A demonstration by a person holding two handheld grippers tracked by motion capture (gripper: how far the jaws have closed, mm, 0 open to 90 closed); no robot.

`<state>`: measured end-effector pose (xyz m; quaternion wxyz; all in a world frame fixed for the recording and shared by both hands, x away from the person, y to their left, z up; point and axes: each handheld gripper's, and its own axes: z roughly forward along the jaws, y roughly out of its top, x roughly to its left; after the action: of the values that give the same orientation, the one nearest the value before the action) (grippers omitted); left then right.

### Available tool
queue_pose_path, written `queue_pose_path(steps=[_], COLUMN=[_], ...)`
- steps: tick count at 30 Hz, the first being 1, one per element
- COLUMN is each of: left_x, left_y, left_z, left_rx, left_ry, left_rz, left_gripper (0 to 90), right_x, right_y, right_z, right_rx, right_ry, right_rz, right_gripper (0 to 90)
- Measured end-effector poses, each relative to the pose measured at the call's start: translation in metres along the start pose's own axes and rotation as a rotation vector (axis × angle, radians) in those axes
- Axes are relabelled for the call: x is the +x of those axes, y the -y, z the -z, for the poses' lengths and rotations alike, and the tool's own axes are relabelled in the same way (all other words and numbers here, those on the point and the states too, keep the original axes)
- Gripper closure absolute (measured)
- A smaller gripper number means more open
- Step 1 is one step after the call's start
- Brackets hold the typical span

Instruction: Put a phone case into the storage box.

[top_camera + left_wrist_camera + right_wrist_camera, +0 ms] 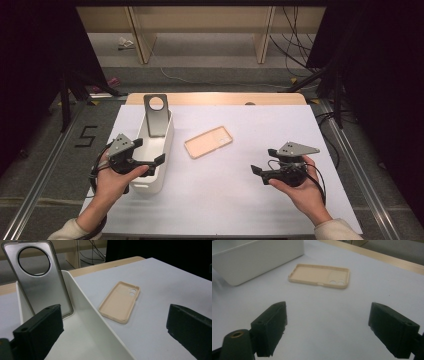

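Observation:
A beige phone case (208, 141) lies inside-up on the white mat, in the middle. It shows ahead of the left gripper (120, 301) and ahead of the right gripper (319, 275). A grey phone case (156, 115) with a round camera hole leans upright at the far end of a white bin (167, 145). My left gripper (149, 151) is open and empty over the bin's near end. In its own view (113, 322) one jaw hangs inside the bin and the other over the mat. My right gripper (264, 161) is open and empty above the mat, right of the beige case (328, 307).
The white mat (235, 200) covers most of a wooden table whose far edge (215, 98) shows behind it. The bin wall (100, 325) runs between the left gripper's jaws. Floor, cables and shelving lie beyond the table. Dark stands flank both sides.

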<state>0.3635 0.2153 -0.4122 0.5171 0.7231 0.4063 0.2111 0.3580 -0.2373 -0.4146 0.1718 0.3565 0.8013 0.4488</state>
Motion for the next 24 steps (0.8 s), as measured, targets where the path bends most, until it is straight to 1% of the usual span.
queue_pose_path(steps=[5,10,11,12,13,14,19,20,21,22,23,24], left_x=[-0.0001,0.0002,-0.0016,-0.002,-0.0005,-0.0003,0.0007,-0.0011,0.0007,-0.0011,0.0008,0.0008], left_y=[0.0003,0.0,0.0,-0.0003,-0.0009,-0.0004,-0.0001,-0.0003,-0.0013,-0.0008,-0.0014,-0.0013], left_z=[-0.0005,-0.0002,0.0011,0.001,-0.0003,-0.0008,-0.0005,0.0009,-0.0002,0.0006,-0.0006,-0.001], left_rx=[-0.001,-0.001,0.007,0.006,-0.003,0.0,-0.001,0.005,-0.008,0.0,-0.01,-0.009], left_ry=[0.006,0.0,-0.009,-0.008,0.001,0.001,-0.004,-0.012,-0.002,-0.008,0.0,0.003], left_rz=[-0.004,-0.007,0.013,0.014,-0.01,-0.011,-0.005,0.02,-0.005,0.02,-0.004,-0.002], left_gripper=[0.5,0.5,0.5,0.5,0.5,0.5,0.5,0.5,0.5,0.5,0.5,0.5], right_x=[-0.0003,0.0,0.0004,0.0005,0.0005,0.0004,0.0012,0.0014,0.0016,0.0015,0.0015,0.0017], right_y=[-0.0003,-0.0011,-0.0011,-0.001,-0.0008,-0.0006,-0.0005,-0.0008,-0.0013,-0.0016,-0.0021,-0.0028], right_z=[-0.0007,-0.0011,-0.0005,-0.0001,0.0,-0.0003,-0.0003,0.0002,-0.0001,-0.0009,-0.0023,-0.0039], right_rx=[-0.001,0.0,0.0,-0.001,-0.001,-0.002,-0.002,-0.002,-0.005,-0.005,-0.007,-0.005], right_ry=[0.0,0.003,0.002,0.001,0.0,0.0,-0.001,-0.001,0.0,-0.002,-0.005,-0.008], right_rz=[-0.004,-0.005,-0.003,-0.001,-0.001,-0.002,0.002,0.002,0.0,-0.004,-0.008,-0.006], right_gripper=[16.2,16.2,16.2,16.2,16.2,16.2,16.2,16.2,16.2,16.2,16.2,16.2])
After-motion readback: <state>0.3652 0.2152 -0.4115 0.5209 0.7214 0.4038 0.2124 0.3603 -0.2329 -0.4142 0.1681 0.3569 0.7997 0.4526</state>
